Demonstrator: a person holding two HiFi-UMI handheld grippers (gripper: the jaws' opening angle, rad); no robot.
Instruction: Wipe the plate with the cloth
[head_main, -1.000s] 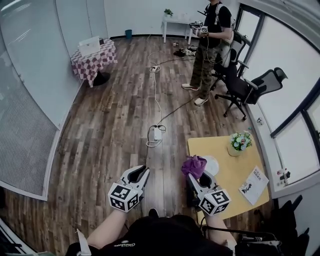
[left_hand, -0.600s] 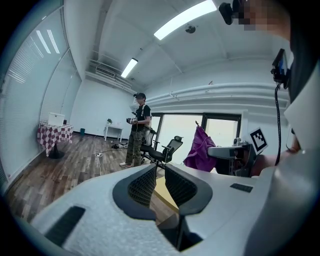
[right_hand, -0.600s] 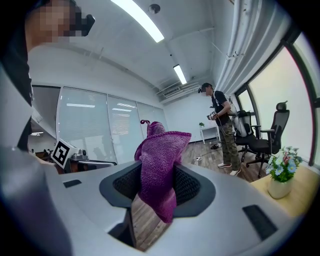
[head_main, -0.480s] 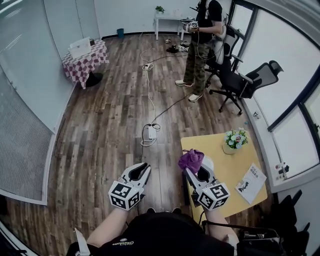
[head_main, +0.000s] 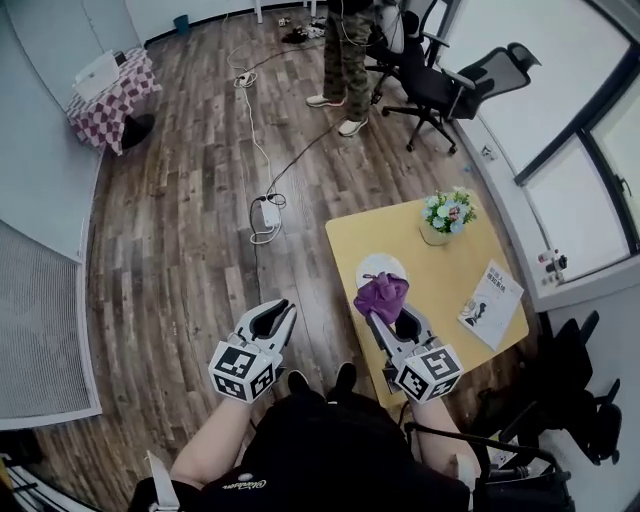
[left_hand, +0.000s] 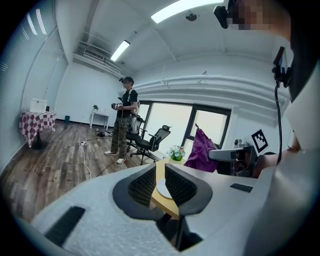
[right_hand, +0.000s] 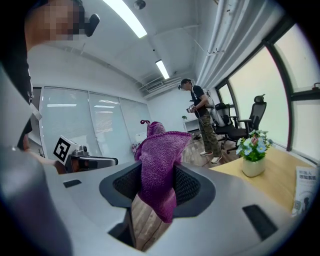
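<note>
A white plate (head_main: 381, 267) lies near the front left corner of a yellow table (head_main: 440, 270). My right gripper (head_main: 386, 312) is shut on a purple cloth (head_main: 380, 295); the bunched cloth hangs at the plate's near edge, and whether it touches cannot be told. In the right gripper view the cloth (right_hand: 159, 160) stands up between the jaws of that gripper (right_hand: 157, 185). My left gripper (head_main: 272, 320) hovers over the floor left of the table, shut with only a thin slit and holding nothing. Through that slit in the left gripper view (left_hand: 160, 167) I see the plate (left_hand: 162, 189).
A flower pot (head_main: 445, 215) and a booklet (head_main: 490, 305) share the table. A power strip with cables (head_main: 266, 212) lies on the wooden floor ahead. Farther off stand a person (head_main: 348, 50), an office chair (head_main: 450, 85) and a checkered-cloth table (head_main: 105, 85).
The view has shifted forward and down, bringing the table closer. Both grippers moved with it; the cloth now sits right at the plate's near edge. Neither gripper changed its grip.
</note>
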